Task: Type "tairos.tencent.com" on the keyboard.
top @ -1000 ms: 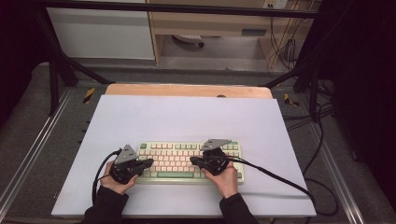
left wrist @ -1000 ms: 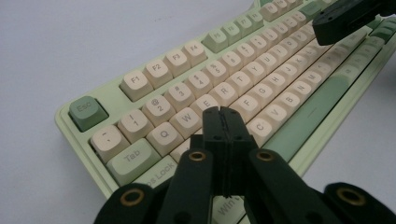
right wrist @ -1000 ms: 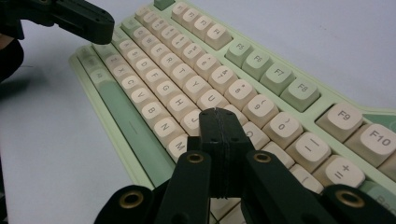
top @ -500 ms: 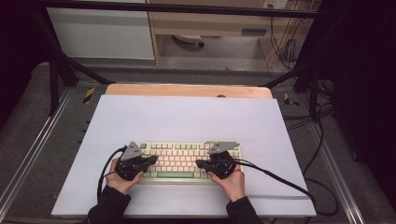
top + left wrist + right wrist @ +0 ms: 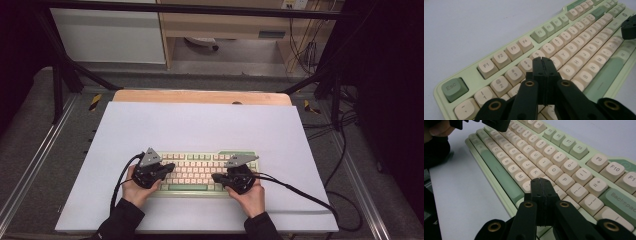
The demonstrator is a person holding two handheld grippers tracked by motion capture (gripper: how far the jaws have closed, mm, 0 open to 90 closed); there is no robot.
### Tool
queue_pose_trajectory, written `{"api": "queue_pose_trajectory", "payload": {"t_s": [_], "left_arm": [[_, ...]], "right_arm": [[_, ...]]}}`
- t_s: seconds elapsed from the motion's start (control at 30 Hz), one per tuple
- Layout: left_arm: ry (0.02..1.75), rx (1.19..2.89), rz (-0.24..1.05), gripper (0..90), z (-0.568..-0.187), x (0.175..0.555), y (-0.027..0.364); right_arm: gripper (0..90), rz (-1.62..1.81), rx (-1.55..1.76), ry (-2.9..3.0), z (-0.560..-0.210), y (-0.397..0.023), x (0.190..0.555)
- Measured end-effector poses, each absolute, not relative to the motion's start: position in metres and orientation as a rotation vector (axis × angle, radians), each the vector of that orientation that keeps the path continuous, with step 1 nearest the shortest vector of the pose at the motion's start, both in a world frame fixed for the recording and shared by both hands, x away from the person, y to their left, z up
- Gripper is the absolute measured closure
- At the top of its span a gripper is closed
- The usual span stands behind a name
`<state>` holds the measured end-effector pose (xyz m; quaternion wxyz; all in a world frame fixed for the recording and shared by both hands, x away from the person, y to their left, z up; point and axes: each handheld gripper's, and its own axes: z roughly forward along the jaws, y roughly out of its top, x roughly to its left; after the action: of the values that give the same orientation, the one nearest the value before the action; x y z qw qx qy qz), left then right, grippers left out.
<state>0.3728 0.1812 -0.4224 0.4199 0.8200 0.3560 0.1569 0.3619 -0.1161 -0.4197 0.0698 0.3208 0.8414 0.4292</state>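
A wooden table (image 5: 200, 96) with a light tan top stands inside a dark metal frame, seen from above. A large pale lavender-white mat (image 5: 200, 130) covers nearly all of it, leaving a strip of bare wood along the far edge. A pale green keyboard with cream keycaps (image 5: 200, 170) lies flat on the mat near its front edge, roughly centred, its long side parallel to that edge. Darker green keys include Esc (image 5: 454, 88), the space bar (image 5: 499, 168) and Backspace (image 5: 621, 201).
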Motion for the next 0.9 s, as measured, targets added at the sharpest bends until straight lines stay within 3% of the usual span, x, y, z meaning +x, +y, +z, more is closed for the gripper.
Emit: {"api": "queue_pose_trajectory", "payload": {"t_s": [0.9], "left_arm": [[0.859,2.101,0.391,89.9,-0.434,0.379,0.168]], "right_arm": [[90.0,1.296,0.978,2.537,-0.42,-0.115,0.361]]}}
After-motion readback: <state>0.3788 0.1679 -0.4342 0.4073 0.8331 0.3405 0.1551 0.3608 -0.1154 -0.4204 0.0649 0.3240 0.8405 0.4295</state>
